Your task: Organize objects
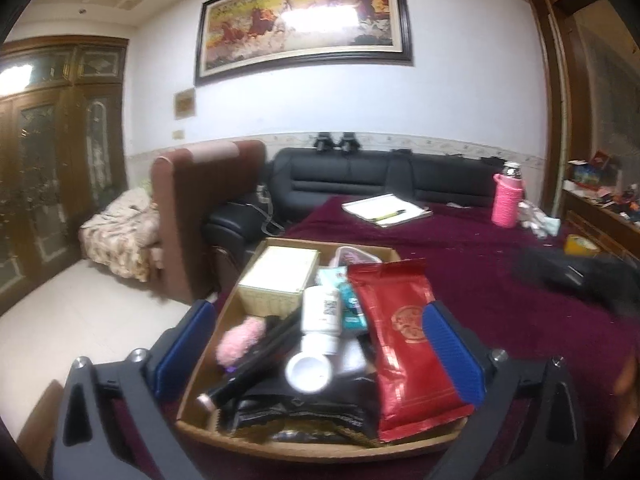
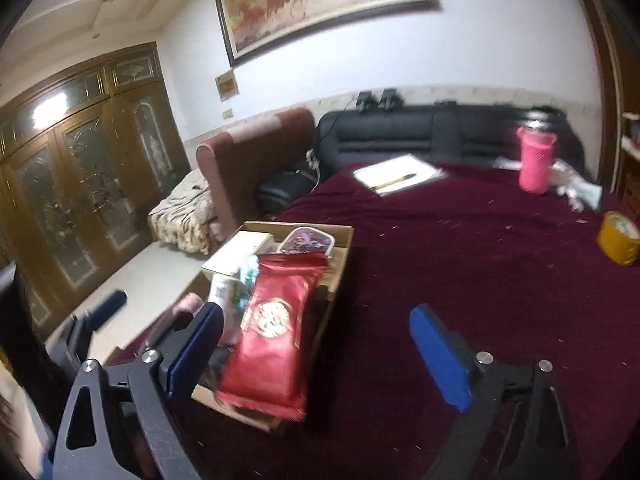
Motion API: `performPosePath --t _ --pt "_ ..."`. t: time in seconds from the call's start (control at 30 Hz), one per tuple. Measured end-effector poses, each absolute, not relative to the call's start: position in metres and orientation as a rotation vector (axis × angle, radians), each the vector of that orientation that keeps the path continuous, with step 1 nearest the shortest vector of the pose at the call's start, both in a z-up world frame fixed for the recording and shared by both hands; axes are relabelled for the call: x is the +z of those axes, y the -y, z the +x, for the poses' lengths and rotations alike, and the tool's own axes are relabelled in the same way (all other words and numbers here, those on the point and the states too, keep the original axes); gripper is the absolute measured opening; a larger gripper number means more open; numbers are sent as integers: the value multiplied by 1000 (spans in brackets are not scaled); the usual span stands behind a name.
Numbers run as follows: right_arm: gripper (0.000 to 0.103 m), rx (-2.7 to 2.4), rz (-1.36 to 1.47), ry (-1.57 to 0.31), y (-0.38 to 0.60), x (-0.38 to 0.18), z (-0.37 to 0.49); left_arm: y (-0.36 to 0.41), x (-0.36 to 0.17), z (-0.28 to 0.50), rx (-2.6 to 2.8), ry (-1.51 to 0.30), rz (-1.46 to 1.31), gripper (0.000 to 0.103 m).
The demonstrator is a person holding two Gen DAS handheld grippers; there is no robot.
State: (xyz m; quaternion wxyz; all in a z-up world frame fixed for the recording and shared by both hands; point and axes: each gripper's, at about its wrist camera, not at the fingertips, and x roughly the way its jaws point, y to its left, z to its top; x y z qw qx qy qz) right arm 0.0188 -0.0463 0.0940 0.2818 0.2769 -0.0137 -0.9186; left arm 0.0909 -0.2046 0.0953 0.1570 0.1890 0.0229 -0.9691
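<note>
We find both tools spread and empty: the left tool [image 1: 320,354] flanks the brown cardboard box [image 1: 256,254] holding the red foil pouch [image 1: 404,344]; the right tool [image 2: 316,360] hovers over the maroon-clothed table [image 2: 460,248].

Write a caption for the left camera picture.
Open left gripper above a cardboard box packed with a red pouch and white bottle.
</note>
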Motion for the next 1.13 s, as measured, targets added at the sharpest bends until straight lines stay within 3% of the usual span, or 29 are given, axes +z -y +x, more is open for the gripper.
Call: performPosePath --t 0.27,0.47,0.63,1.03,1.13 --pt "103 -2462 743 -36 37 66 42 206 91 95 -2571 14 717 103" --pt "103 -2444 719 -39 37 61 49 212 96 121 -2644 -1 685 103" --pt "103 -2427 727 -55 43 55 51 210 98 132 -2648 127 687 103" --pt "103 -2430 714 -62 45 54 55 226 106 158 -2836 -43 567 103" --pt "103 -2434 705 -53 43 56 56 224 104 156 -2816 -9 568 103"
